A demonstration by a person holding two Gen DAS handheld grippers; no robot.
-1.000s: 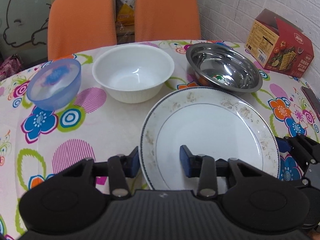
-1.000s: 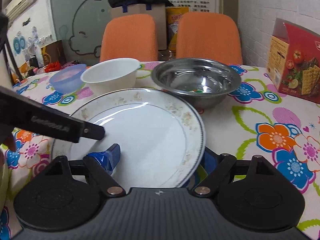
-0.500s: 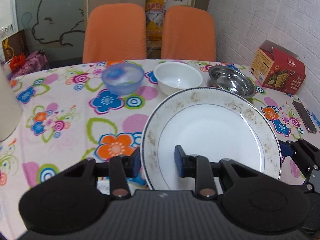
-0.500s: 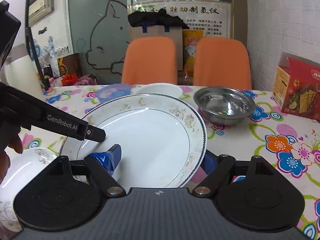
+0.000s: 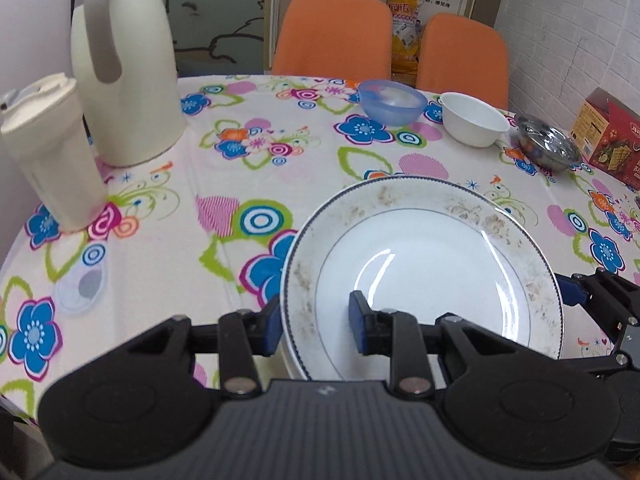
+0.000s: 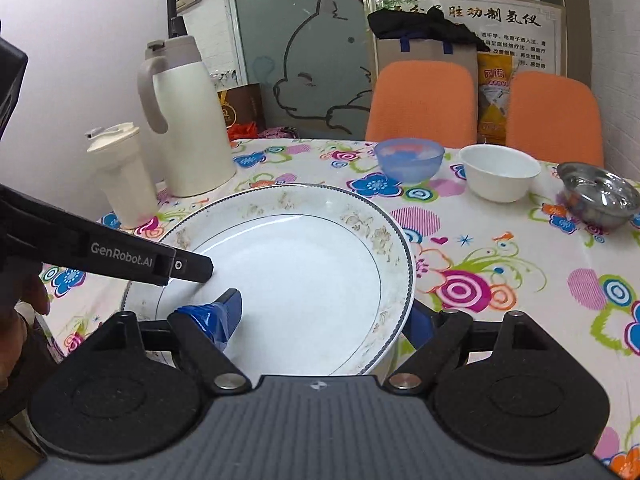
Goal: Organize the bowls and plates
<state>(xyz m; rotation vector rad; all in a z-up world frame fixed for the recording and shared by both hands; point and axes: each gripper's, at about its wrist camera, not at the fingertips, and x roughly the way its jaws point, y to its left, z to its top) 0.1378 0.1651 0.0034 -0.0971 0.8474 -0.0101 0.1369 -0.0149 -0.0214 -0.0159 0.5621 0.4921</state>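
Observation:
A large white plate (image 5: 424,264) with a blue rim and faded flower print is held over the near part of the table. My left gripper (image 5: 316,326) is shut on its near left rim. My right gripper (image 6: 326,320) is shut on its right rim, with one finger inside the plate and one outside; the plate also shows in the right wrist view (image 6: 296,272). A blue bowl (image 5: 392,102), a white bowl (image 5: 474,124) and a steel bowl (image 5: 548,148) stand in a row at the far right.
A cream thermos jug (image 5: 124,68) and a cream lidded cup (image 5: 52,148) stand at the far left. A red cracker box (image 5: 612,140) stands at the right edge. Two orange chairs (image 5: 336,32) stand behind the floral-cloth table (image 5: 168,248).
Both grippers have carried the plate back and to the left, away from the bowls, which now look far off. The thermos jug and cup have come into view.

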